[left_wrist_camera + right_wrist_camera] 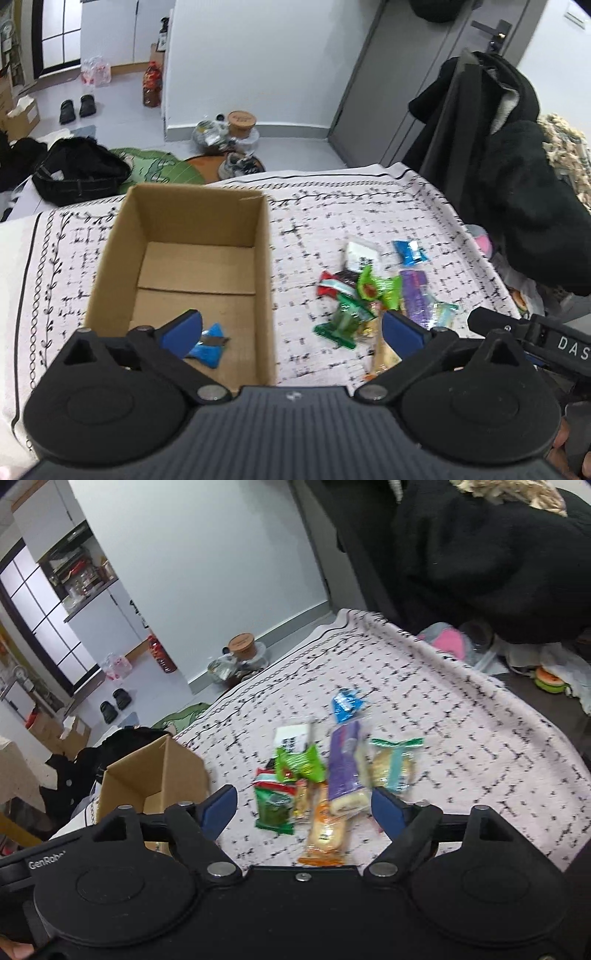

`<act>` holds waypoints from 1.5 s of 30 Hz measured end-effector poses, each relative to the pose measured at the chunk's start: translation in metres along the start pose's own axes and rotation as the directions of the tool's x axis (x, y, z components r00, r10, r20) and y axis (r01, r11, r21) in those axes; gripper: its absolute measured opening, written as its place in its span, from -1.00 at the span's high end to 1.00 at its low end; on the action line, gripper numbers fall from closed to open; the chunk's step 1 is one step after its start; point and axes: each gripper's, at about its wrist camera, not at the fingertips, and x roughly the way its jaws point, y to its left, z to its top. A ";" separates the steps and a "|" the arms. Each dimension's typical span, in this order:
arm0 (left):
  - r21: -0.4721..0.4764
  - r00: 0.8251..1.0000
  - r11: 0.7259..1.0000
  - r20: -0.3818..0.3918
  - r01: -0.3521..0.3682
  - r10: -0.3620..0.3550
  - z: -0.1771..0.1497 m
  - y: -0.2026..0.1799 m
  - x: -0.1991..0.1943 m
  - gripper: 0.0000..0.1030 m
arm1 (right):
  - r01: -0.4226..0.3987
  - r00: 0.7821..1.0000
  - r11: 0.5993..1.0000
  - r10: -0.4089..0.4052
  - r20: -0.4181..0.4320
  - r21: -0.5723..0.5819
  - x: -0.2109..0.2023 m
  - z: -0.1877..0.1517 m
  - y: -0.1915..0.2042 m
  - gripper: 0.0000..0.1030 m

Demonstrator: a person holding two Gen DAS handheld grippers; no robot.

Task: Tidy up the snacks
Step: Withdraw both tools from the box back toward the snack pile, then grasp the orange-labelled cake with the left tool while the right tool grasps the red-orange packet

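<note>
Both tools hang with jaws spread wide and nothing between them: the left gripper (291, 332) over the box's near right corner, the right gripper (304, 808) above the near end of the snack pile (325, 771). One cardboard box (110, 258) sits on the patterned cloth (332, 206), holding one blue packet (210, 347) at its near end. At three o'clock from the box lie roughly nine loose wrappers, with one blue wrapper (347, 703) farthest, at twelve o'clock.

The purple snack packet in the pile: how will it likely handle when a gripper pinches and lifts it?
The purple snack packet is long and film-wrapped, so it will probably sag at the ends if pinched mid-length. Its glossy wrapper may slip between the pads. It overlaps the orange packet and crowds neighbouring packets, so lifting it will likely nudge them. It looks light.
</note>
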 end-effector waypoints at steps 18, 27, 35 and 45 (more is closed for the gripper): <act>0.038 0.999 0.999 0.039 0.030 -0.032 -0.006 -0.038 0.003 -1.00 | 0.032 0.999 0.997 -0.033 0.017 0.070 0.000 0.006 -0.053 -1.00; 0.062 0.999 0.998 0.040 0.028 -0.031 -0.015 -0.060 0.015 -0.99 | 0.036 0.999 0.992 -0.033 -0.026 0.123 0.016 0.001 -0.073 -0.98; 0.073 0.998 0.996 0.026 0.054 -0.056 -0.023 -0.077 0.039 -0.92 | 0.037 0.995 0.979 -0.017 -0.101 0.203 0.042 0.000 -0.087 -0.54; 0.077 0.994 0.994 -0.076 0.083 -0.077 -0.039 -0.092 0.093 -0.33 | 0.057 0.987 0.963 -0.014 -0.162 0.262 0.069 0.002 -0.099 -0.19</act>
